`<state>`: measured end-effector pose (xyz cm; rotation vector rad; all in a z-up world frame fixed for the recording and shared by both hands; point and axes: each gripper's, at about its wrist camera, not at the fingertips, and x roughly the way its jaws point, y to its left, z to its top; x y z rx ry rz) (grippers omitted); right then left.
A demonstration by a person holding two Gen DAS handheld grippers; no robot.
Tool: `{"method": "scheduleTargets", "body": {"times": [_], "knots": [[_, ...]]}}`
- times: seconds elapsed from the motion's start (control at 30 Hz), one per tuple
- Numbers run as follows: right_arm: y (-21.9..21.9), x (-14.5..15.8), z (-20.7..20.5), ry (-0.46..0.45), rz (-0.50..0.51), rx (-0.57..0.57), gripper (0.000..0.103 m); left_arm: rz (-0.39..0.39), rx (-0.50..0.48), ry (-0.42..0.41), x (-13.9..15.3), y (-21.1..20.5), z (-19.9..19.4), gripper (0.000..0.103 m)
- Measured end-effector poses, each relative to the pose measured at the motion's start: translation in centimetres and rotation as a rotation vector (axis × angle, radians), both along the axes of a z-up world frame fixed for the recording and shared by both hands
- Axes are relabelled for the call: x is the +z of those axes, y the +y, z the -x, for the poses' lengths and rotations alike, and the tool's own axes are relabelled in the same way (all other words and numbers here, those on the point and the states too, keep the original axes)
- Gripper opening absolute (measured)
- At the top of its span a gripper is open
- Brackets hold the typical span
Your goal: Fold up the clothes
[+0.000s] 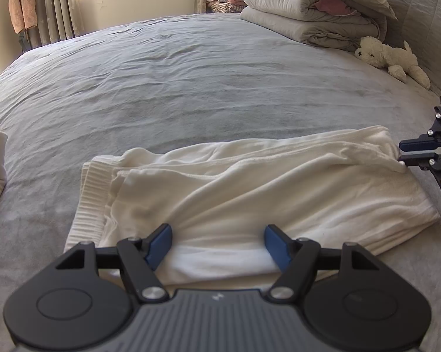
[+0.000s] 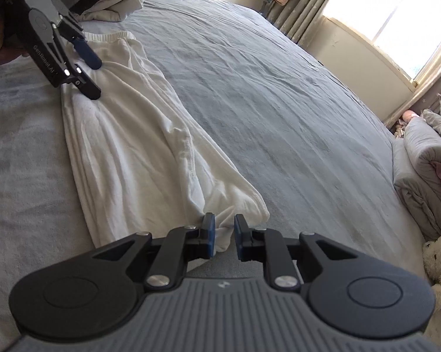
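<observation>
Left gripper [image 1: 217,246] spread wide over white pants [image 1: 249,187] on bed [image 1: 191,88]; right gripper [image 2: 224,236] at 3 o'clock, slightly parted around a bunched cuff.

left tool [image 1: 217,245] spread wide and held low; right tool [image 2: 224,236] narrowly parted.

Home bedroom; wide bed [image 1: 191,67]; folded quilts [image 1: 308,14]; curtained window [image 2: 396,14]; plush toy [image 1: 390,57]
</observation>
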<state>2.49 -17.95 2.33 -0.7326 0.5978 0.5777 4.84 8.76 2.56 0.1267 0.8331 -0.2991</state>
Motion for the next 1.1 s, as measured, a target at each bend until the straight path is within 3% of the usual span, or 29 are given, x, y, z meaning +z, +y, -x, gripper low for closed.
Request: {"method": "scheduleTargets", "body": {"times": [0.13,0.23,0.33,0.47,0.5,0.53,0.63,0.77,0.83,0.97,1.03,1.1], "knots": [[0.5,-0.5,0.6,0.002,0.033,0.038,0.019,-0.004,0.0,-0.002,-0.1,-0.1,0.0,0.072],[0.5,-0.7,0.0,0.032,0.027,0.003,0.02,-0.004,0.0,-0.003,-0.1,-0.1,-0.1,0.072],[0.0,-0.5,-1.1,0.079,-0.015,-0.077,0.031,-0.006,-0.001,-0.004,-0.1,-0.1,0.0,0.073],[-0.7,0.0,-2.0,0.158,-0.09,-0.142,0.031,-0.005,-0.001,-0.004,-0.1,-0.1,0.0,0.073],[-0.8,0.0,-2.4,0.179,-0.117,-0.16,0.026,-0.006,-0.001,-0.004,-0.1,-0.1,0.0,0.073],[-1.0,0.1,-2.8,0.207,-0.161,-0.188,0.015,-0.006,-0.001,-0.005,-0.1,-0.1,0.0,0.073],[-2.2,0.8,-4.1,0.278,-0.316,-0.287,0.011,-0.003,-0.001,-0.003,-0.1,0.0,-0.1,0.073],[-6.6,1.9,-5.7,0.384,-0.757,-0.423,0.011,-0.003,-0.002,-0.003,-0.1,0.0,-0.1,0.073],[-8.0,1.5,-6.5,0.425,-0.857,-0.493,0.011,-0.002,-0.002,-0.003,-0.1,0.0,-0.1,0.073],[-8.0,0.3,-6.9,0.413,-0.685,-0.599,0.01,0.0,-0.003,-0.002,-0.1,0.0,-0.1,0.073],[-7.3,0.4,-6.5,0.361,-0.581,-0.599,0.003,0.001,-0.003,-0.001,0.0,0.1,-0.1,0.073],[-6.4,1.0,-6.0,0.293,-0.53,-0.55,0.007,0.001,-0.003,-0.001,0.0,0.1,0.0,0.073]]}}
